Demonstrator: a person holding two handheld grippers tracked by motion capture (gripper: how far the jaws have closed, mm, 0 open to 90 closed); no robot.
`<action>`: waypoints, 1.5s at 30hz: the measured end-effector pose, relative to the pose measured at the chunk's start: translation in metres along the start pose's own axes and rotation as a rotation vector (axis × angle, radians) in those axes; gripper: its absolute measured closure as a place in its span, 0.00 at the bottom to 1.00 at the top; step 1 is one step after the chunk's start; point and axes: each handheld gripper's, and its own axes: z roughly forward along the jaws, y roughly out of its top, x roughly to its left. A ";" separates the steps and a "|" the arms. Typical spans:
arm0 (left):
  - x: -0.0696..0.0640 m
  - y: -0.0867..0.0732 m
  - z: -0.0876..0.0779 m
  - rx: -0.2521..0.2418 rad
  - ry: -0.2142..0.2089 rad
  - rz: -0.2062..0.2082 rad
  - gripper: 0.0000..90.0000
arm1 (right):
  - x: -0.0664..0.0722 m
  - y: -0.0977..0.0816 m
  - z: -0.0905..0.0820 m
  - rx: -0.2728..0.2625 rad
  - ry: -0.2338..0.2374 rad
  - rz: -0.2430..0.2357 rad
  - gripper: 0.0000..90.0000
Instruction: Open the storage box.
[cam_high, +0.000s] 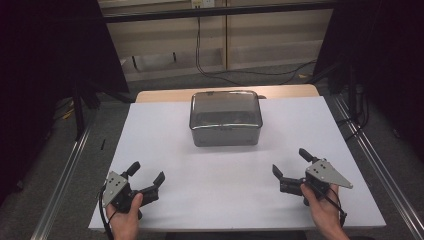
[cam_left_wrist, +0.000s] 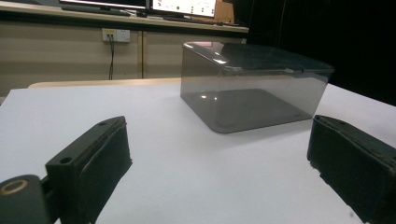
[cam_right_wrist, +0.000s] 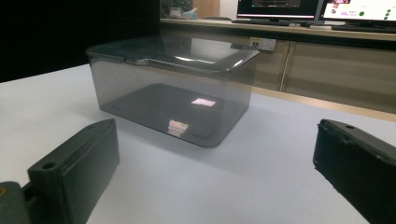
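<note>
The white table is spreading across the middle of the high view, and a smoky translucent plastic box with its lid closed is sitting at the upper centre of it, well apart from both grippers. In the left gripper view the box is standing at upper right; in the right gripper view the box is filling the upper left.

The left gripper is resting at the lower left of the high view, its jaws spread wide and gripping nothing. The right gripper is sitting at the lower right, jaws likewise wide apart and empty.

The step in hand is probably an approach to the box from both sides. To do it well, the person is likely needing to bring each gripper forward evenly, keep the jaws spread until they are flanking a wall or the lid's edge, and close gently, since the smooth plastic may slide on the table or slip between the pads.
</note>
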 end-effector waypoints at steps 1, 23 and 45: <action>0.000 0.000 0.000 -0.001 0.000 -0.002 0.06 | 0.001 0.001 0.001 -0.001 0.001 -0.009 0.00; -0.002 -0.001 0.002 0.005 0.008 0.019 0.06 | 0.025 0.010 0.034 0.035 0.106 -0.013 0.00; -0.006 -0.002 0.003 0.019 0.011 0.048 0.06 | 0.041 0.026 0.072 0.019 0.131 -0.054 0.00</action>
